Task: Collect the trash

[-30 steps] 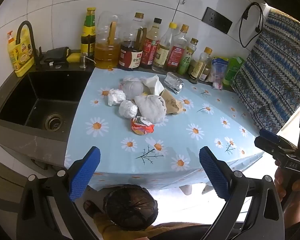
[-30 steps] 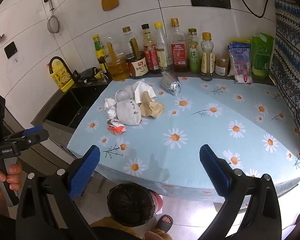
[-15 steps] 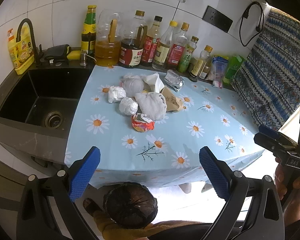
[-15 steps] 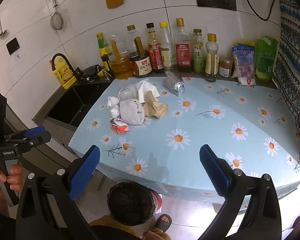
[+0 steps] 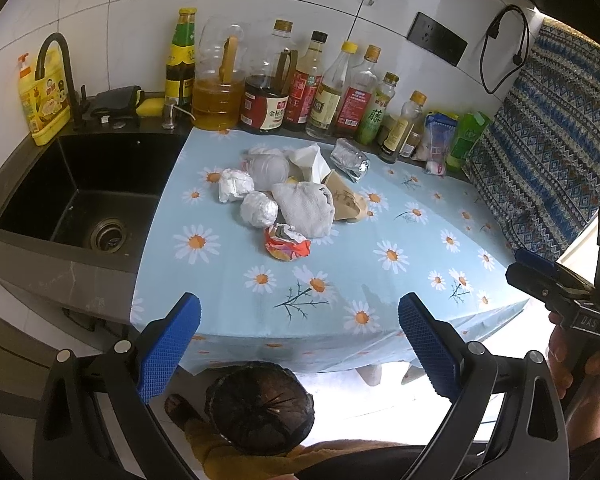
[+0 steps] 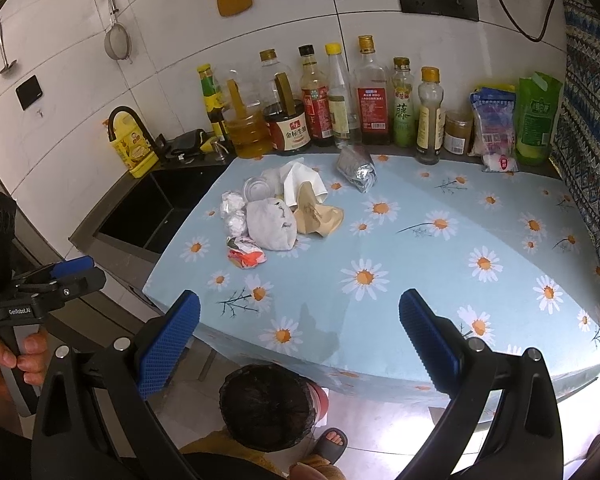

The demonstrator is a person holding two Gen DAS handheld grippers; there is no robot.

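1. Nothing looks collected yet. All the visible trash sits in one cluster on the daisy-print tablecloth [image 5: 380, 280], toward the counter's back-left part, near the edge that borders the black sink [image 5: 80, 200].
2. The cluster holds a red-and-white crumpled wrapper [image 5: 287, 242] nearest the front edge, a foil ball [image 5: 258, 209], a crumpled white paper wad [image 5: 234, 185], a large grey-white wad [image 5: 306, 209], a clear plastic cup [image 5: 268, 170] on its side, a white tissue [image 5: 311, 160] and a brown paper bag [image 5: 346, 200].
3. A crushed silver pouch [image 5: 350, 159] lies slightly apart, closer to the back edge, just in front of the row of sauce bottles [image 5: 332, 88].
4. The left gripper [image 5: 300, 344] hangs off the front edge with its blue pads spread wide and nothing between them.
5. The right gripper [image 6: 300, 344] is likewise spread and empty, also short of the front edge.
6. A bin lined with a black bag [image 6: 266, 406] stands on the floor below the front edge, between the person's feet; I cannot see anything inside it.
7. Judged from this, the whole job remains: each piece must be picked up and dropped in the bin, and the wrapper looks like the easiest first reach.
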